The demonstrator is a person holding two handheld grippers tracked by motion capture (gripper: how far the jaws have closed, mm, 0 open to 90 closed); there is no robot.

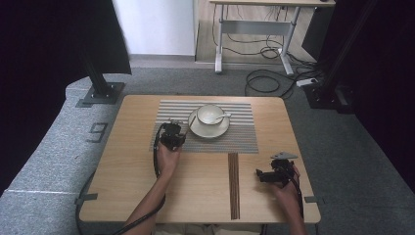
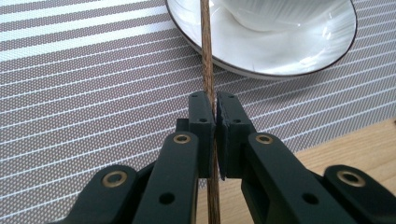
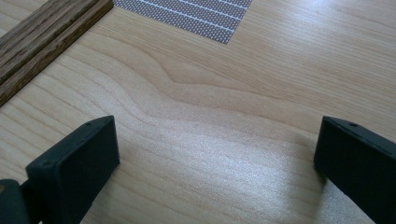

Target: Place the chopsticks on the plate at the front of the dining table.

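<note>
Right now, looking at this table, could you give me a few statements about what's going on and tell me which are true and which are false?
1. The left gripper is shut on a thin brown stick. True.
2. The right gripper holds a spoon. False: its jaws stand wide open over the bare table with nothing between them.
3. A white cup sits on a saucer on the striped mat. True.
4. The cup lies tipped on its side. False: it stands upright, with a spoon resting in it.
5. The dark wooden strip lies on the mat. False: it lies on the table, nearer the person.
</note>
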